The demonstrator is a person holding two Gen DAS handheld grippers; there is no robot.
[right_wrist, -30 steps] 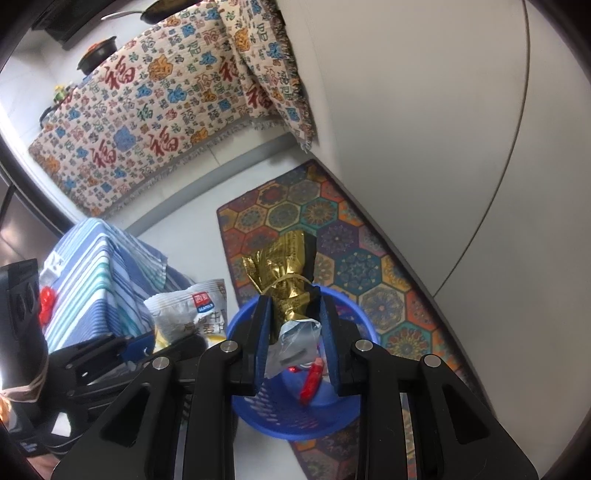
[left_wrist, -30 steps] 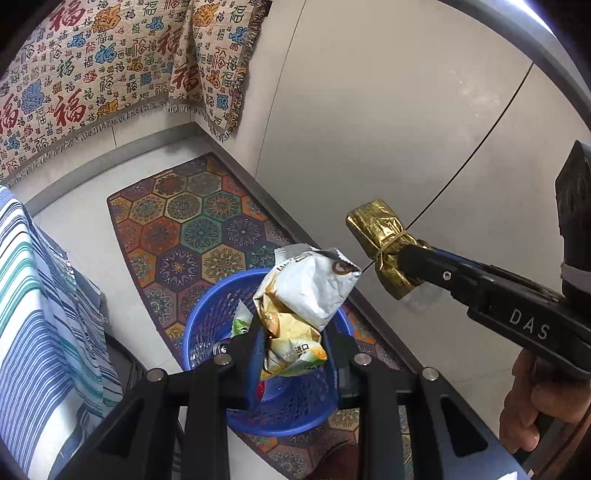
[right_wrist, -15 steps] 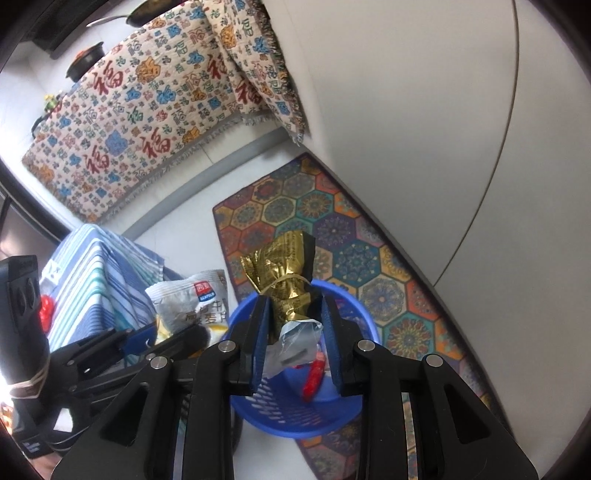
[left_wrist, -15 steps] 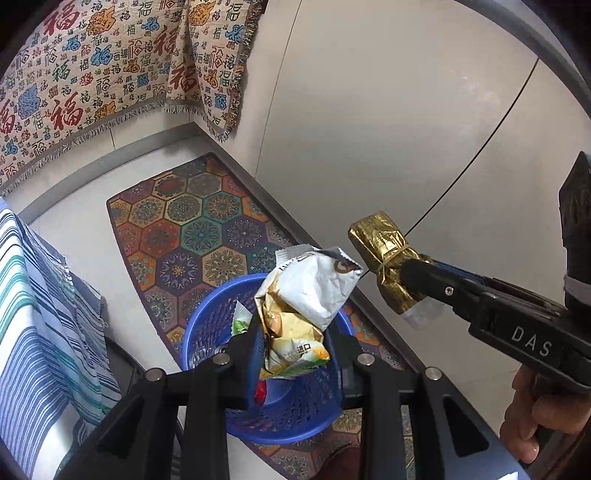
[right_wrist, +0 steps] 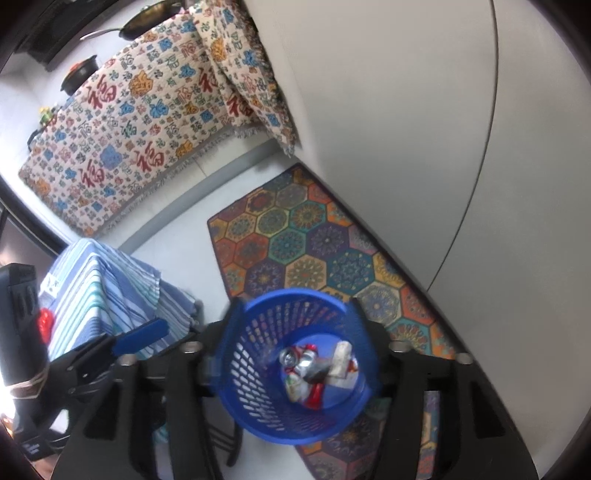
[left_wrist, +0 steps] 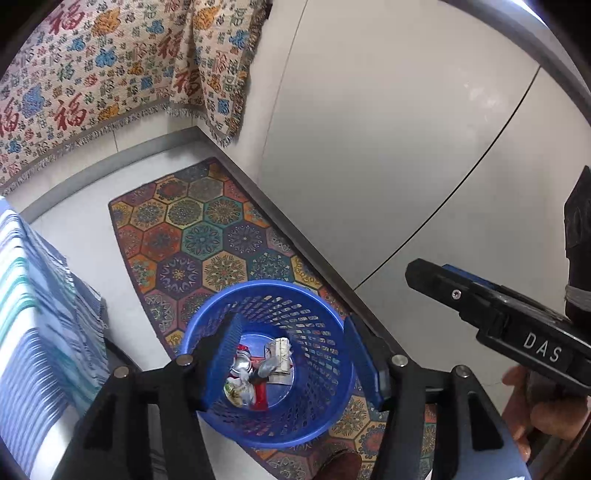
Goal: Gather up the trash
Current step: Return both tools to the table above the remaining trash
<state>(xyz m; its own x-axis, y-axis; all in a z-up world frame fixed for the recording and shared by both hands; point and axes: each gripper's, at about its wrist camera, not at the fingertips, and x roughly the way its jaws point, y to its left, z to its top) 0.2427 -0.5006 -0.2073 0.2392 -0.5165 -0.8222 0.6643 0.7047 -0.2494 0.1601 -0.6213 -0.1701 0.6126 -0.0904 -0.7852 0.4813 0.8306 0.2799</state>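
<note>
**Wrappers lie in the basket, both grippers empty**

The round blue perforated plastic basket stands upright, mouth up, on the hexagon-patterned rug near the wall. Crumpled wrappers rest on its bottom. Left gripper and right gripper, jaws opening, hold nothing above it.

A rug with multicoloured hexagon medallions lies on the pale floor, its right edge along the base of a plain white wall panel. At the far end, a fringed cream throw printed with red, blue and orange characters drapes over furniture, with a dark pot and a pan beyond it. On the near left, a blue-and-white striped cloth covers a raised surface.
</note>
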